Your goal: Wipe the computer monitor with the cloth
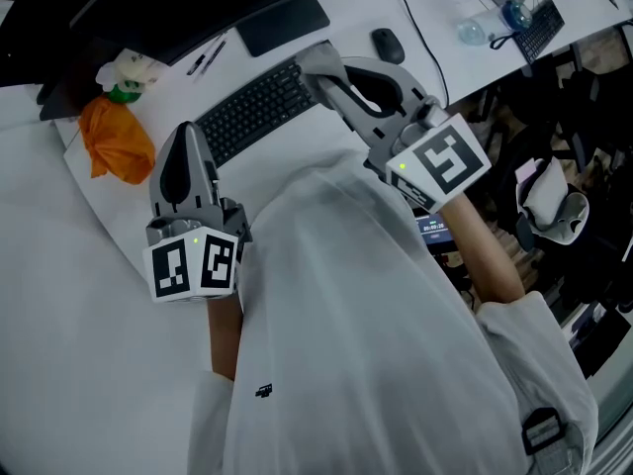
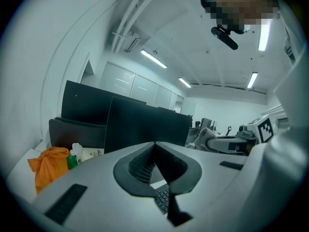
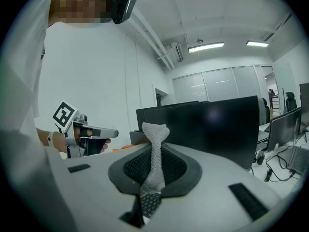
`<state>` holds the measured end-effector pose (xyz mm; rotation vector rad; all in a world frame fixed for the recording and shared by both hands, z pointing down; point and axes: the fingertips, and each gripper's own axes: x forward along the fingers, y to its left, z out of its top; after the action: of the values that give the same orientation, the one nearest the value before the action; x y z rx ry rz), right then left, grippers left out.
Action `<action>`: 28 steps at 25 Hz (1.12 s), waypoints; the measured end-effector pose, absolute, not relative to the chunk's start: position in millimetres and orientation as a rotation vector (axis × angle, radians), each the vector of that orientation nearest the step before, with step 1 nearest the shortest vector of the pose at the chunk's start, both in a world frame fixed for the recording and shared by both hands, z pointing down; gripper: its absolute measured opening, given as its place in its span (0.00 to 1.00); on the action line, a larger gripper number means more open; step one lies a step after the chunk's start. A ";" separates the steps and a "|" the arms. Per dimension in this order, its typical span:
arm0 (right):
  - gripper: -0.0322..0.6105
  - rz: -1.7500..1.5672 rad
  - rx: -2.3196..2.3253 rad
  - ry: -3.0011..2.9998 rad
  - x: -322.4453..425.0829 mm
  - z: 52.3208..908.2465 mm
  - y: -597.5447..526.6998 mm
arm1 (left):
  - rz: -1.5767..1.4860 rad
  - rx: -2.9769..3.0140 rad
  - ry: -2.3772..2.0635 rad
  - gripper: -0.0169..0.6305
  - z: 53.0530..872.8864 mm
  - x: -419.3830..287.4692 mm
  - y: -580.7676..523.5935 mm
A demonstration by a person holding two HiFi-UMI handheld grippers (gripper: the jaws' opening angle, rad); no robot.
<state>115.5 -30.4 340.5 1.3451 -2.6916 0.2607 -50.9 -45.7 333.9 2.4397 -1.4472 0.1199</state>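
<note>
The dark monitor (image 1: 168, 3) stands at the desk's far edge and fills the middle of both gripper views (image 2: 145, 124) (image 3: 222, 124). My right gripper (image 1: 315, 67) hovers over the keyboard (image 1: 252, 112), shut on a grey mesh cloth (image 3: 154, 151) whose bunched end sticks up past the fingertips; the cloth (image 1: 318, 59) shows as a pale wad at the tips in the head view. To the keyboard's left, my left gripper (image 1: 185, 132) points toward the monitor, its jaws shut with nothing between them (image 2: 155, 144). Neither gripper touches the screen.
An orange cloth (image 1: 117, 142) and a green-capped spray bottle (image 1: 124, 89) lie left of the keyboard. The monitor base (image 1: 282, 23), two pens (image 1: 206, 59) and a mouse (image 1: 388, 44) sit behind it. Cables, another keyboard (image 1: 539, 28) and a chair (image 1: 554, 206) are at the right.
</note>
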 end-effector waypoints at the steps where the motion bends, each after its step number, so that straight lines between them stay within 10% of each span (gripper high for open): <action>1: 0.11 0.264 1.348 -2.690 115.7 340.6 -30.4 | 0.122 2.441 -1.447 0.05 333.7 -50.7 -45.8; 28: 0.11 0.291 1.362 -2.677 121.1 338.1 -34.2 | 0.121 2.446 -1.448 0.05 329.5 -43.6 -45.2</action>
<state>121.1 -34.2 338.1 1.3615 -2.6770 0.2905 -43.6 -45.2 329.5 2.4464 -1.4479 0.1214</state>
